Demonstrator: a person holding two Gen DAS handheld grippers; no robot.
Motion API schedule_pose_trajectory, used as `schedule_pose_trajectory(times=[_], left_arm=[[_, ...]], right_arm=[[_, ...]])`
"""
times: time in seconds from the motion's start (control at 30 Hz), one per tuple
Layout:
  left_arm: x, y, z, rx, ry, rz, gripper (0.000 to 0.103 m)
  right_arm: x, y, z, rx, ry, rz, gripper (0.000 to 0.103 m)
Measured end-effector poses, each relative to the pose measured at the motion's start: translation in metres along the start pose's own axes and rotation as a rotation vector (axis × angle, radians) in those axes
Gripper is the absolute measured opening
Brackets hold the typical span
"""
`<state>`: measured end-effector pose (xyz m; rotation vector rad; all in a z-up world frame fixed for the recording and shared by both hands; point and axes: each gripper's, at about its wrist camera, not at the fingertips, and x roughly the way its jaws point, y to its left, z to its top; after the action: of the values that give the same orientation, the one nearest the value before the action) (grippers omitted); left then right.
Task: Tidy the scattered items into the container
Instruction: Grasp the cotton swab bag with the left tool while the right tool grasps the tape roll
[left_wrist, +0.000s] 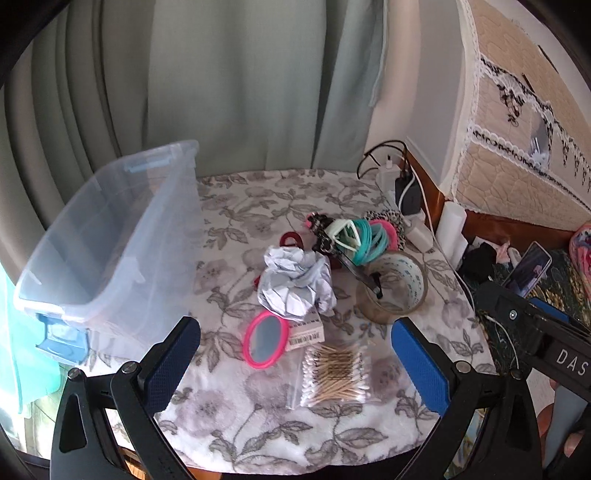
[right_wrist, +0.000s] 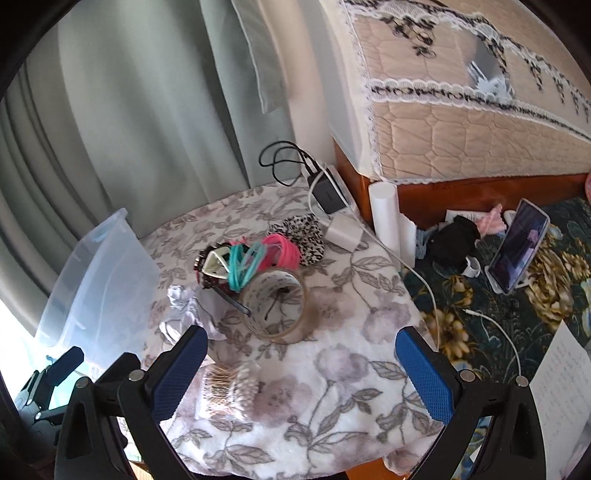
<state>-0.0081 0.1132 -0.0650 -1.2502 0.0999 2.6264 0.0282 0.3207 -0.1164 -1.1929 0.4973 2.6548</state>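
Note:
A clear plastic container with blue latches stands empty at the table's left; it also shows in the right wrist view. Scattered on the floral cloth are crumpled paper, a pink hand mirror, a bag of cotton swabs, a tape roll, teal and pink hair ties and a leopard scrunchie. My left gripper is open above the mirror and swabs. My right gripper is open in front of the tape roll.
A power strip with chargers and cables sits at the table's back right. A white cylinder, a propped phone and a bed lie to the right. Curtains hang behind the table.

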Motion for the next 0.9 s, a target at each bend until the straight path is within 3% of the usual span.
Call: schedule_pose_trajectory(times=[0.27,0.4,0.63,0.8,0.9], left_arm=[[0.062,-0.004,-0.027,-0.067,0.169,-0.044,0.103],[0.076,-0.003,-0.039,-0.096,0.187,-0.047,0.103],[0.103,-0.017,-0.052,-0.033,0.262,-0.033,0.103],[0.122,-0.022,-0.062,-0.017,0.328,-0.025,0.103],[0.122,-0.023,-0.060,-0.008,0.316,-0.018,0.100]], right_arm=[[0.053,-0.011,-0.010,0.013,0.126,-0.010,0.103],[0.072,-0.013,-0.007,0.023,0.140,-0.009,0.103],[0.112,-0.013,-0.001,0.038,0.195,0.002,0.099],[0.135,-0.009,0.002,0.026,0.225,0.014,0.093],[0.146,-0.008,0.002,0.032,0.242,0.019,0.081]])
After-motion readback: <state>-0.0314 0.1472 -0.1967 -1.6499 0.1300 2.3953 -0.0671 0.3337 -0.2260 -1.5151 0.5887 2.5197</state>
